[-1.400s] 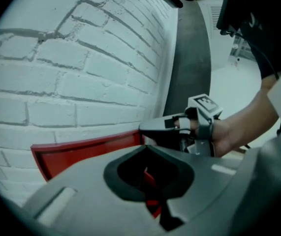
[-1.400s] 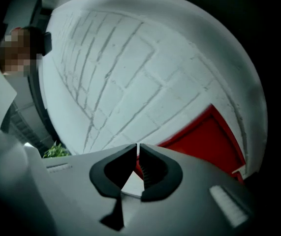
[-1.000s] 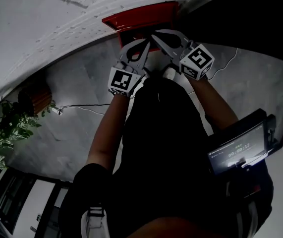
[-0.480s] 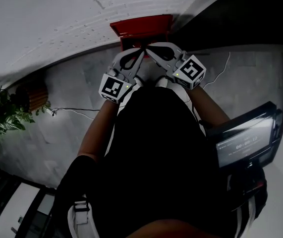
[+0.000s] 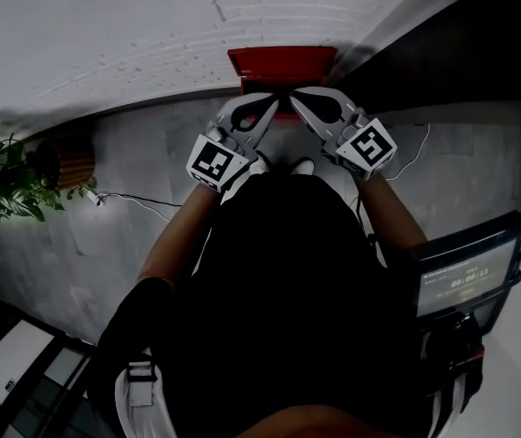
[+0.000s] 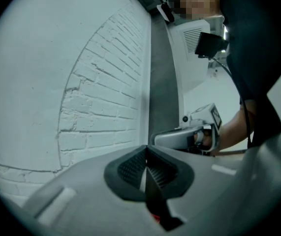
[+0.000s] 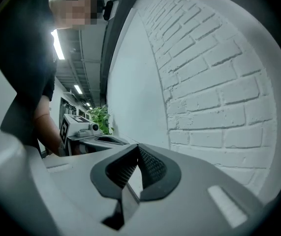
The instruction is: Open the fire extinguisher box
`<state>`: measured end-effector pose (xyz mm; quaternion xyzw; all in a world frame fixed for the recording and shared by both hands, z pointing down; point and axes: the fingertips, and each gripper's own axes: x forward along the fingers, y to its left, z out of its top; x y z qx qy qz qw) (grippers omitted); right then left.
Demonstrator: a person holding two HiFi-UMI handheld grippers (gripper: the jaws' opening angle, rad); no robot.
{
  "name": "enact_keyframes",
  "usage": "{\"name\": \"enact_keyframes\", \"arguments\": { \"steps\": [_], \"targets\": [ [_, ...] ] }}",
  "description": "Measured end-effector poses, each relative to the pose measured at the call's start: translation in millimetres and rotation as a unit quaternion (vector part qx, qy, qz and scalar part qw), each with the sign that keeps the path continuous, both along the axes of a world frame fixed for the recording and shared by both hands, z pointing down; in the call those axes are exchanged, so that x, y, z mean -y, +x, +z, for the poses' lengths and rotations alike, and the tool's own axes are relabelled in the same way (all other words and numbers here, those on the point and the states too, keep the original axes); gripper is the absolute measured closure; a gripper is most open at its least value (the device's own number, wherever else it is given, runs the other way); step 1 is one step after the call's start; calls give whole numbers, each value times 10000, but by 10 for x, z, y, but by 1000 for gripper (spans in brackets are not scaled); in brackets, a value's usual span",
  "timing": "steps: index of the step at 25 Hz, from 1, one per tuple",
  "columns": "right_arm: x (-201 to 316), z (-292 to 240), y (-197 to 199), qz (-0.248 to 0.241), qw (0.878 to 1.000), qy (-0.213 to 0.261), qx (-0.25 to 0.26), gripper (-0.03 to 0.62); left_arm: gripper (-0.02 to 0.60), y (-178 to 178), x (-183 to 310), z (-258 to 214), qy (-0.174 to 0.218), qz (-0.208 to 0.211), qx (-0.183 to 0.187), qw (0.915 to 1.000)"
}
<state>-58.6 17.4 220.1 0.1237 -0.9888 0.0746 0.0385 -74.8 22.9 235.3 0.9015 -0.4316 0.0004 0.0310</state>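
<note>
We hold both grippers just in front of the red fire extinguisher box [image 5: 281,65], which sits on the grey floor [image 5: 132,153] against the foot of the white brick wall [image 5: 269,7]. The left gripper [image 5: 272,101] comes at the box from its left and the right gripper [image 5: 296,99] from its right, so their tips angle toward each other close to the box's near edge. Whether either tip touches the box we cannot tell. In each gripper view the ribbed pads meet at the tip, so both pairs of jaws are pressed together with nothing between them. A potted plant [image 5: 5,190] stands well to the left of the box, and a small lit screen [image 5: 465,276] is well to its right, nearer to us.
</note>
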Motion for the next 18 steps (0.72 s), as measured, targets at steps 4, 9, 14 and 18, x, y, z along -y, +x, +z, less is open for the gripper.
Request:
{"name": "enact_keyframes", "arguments": {
  "steps": [4, 9, 14, 18],
  "targets": [
    [22, -17, -27, -10, 9999, 125, 16, 585, 580, -15, 32, -32, 71, 0, 11, 10000],
    [33, -18, -35, -14, 9999, 131, 14, 585, 580, -8, 33, -51, -16, 38, 27, 10000],
    [27, -9, -36, -28, 9999, 94, 29, 585, 580, -4, 49, -64, 87, 38, -14, 10000],
    [17, 6, -12, -33, 10000, 39, 33, 585, 580, 27, 54, -64, 95, 65, 0, 9999]
  ]
}}
